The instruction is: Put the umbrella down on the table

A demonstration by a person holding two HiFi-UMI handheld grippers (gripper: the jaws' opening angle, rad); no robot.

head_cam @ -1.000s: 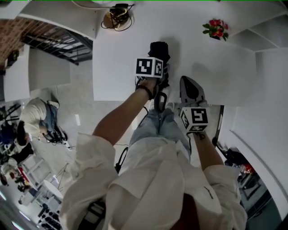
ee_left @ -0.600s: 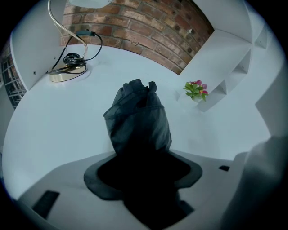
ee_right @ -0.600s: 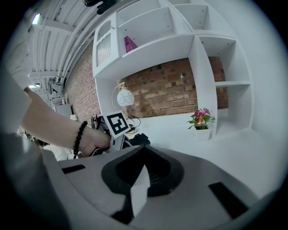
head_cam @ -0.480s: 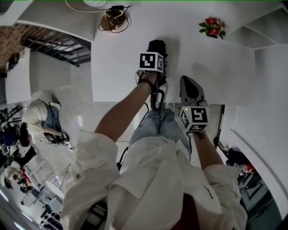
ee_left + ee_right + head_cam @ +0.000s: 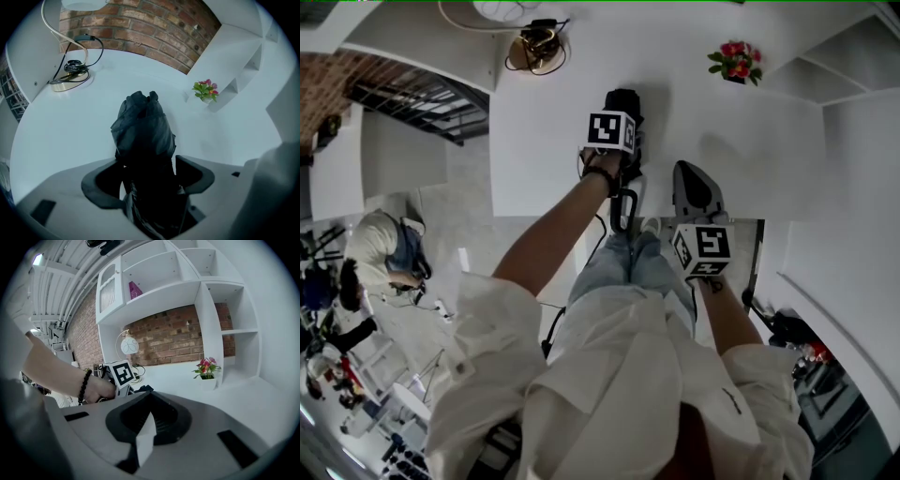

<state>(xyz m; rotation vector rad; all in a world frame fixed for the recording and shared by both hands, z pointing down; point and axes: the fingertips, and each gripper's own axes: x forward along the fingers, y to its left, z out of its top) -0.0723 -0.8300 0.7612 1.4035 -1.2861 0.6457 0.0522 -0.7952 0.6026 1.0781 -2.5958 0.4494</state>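
A: Left tongs (image 5: 146, 161): jaws stand wide and have just been opening. Neither pad presses on anything.
B: What is between them?
A: The folded black umbrella (image 5: 143, 126), running lengthwise through the gap with a sliver of clearance on each side. It lies on the white counter (image 5: 70, 122), canopy tip pointing away from the person, handle end at the counter's near edge.
B: Right tongs (image 5: 150, 399)?
A: Jaws together, nothing in them. Held to the right of the umbrella, beside its handle end, not touching it.
B: Left hand?
A: Left hand (image 5: 98, 389), dark bead bracelet (image 5: 84, 385) at the wrist, sits over the umbrella's handle end.
B: Farther out from the umbrella?
A: Beyond its tip and to the right, well apart: a small pot of red and pink flowers (image 5: 205, 91). Beyond its tip and to the left, well apart: a brass lamp base (image 5: 65, 83) with coiled black cable. Behind all that, a brick wall (image 5: 154, 33).
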